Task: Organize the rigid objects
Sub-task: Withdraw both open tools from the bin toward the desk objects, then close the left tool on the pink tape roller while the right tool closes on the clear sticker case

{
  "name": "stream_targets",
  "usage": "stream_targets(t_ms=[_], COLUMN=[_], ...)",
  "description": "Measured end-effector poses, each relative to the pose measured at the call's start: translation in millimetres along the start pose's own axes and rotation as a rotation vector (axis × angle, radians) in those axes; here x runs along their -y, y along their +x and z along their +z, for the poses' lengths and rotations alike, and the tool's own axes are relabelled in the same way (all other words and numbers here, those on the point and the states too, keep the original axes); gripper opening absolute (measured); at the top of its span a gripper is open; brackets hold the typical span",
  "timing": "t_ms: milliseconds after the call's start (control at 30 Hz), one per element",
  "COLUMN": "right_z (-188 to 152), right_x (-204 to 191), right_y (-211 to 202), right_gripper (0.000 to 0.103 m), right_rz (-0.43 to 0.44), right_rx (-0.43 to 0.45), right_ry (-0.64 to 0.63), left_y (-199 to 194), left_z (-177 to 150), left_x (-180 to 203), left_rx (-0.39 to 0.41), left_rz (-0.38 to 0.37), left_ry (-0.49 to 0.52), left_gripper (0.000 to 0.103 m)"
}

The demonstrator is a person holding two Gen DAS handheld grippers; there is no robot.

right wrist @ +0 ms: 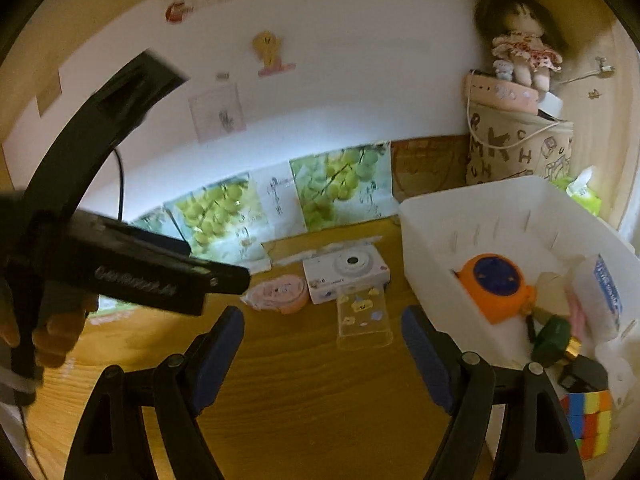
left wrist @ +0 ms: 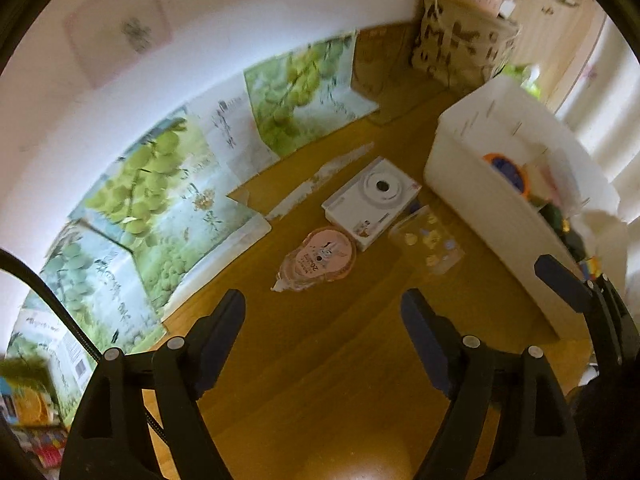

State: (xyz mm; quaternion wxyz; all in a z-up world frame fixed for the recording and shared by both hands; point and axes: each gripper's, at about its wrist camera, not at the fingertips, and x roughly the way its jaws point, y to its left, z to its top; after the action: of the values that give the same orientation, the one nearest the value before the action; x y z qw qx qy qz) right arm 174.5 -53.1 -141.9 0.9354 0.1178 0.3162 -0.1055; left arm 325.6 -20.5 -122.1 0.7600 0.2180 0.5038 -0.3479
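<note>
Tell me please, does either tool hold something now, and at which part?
Nothing is held. The left tool and the right tool are both open, above bare table.

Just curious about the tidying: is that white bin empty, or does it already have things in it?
Partly filled. The white bin holds an orange and blue round gadget, a dark green object and a white packet; much of its floor still shows.

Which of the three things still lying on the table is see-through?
The phone case, the one nearest the white bin. It is clear with small stickers, and the wood shows through it. The camera box is solid white, and the pink tape dispenser is opaque.
</note>
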Motion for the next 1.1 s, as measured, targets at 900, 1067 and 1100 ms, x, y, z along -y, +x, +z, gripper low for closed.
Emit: stream_targets(t_ms=[900, 1067, 1100], right_z=[-13.3, -13.9, -13.9], right_x=[2.2, 5.8, 7.7], right_y=[83.1, 90.6, 92.5], right_gripper=[0.081, 0.081, 0.081], right_rz=[-0.143, -0.140, -0.140], right_rx=[-0.098, -0.134, -0.145], right_ry=[-0.061, -0.045, -0.038], left_y=[90.0, 99.4, 101.3], left_z=[30.9, 33.5, 34.4], left_x=[3.5, 8.5, 9.1], left_rx=[-0.101, -0.111, -0.114], left_rz=[0.005, 0.030, 0.030], left_ry=[0.022, 0.043, 0.042], left_gripper=[0.083, 0.083, 0.082])
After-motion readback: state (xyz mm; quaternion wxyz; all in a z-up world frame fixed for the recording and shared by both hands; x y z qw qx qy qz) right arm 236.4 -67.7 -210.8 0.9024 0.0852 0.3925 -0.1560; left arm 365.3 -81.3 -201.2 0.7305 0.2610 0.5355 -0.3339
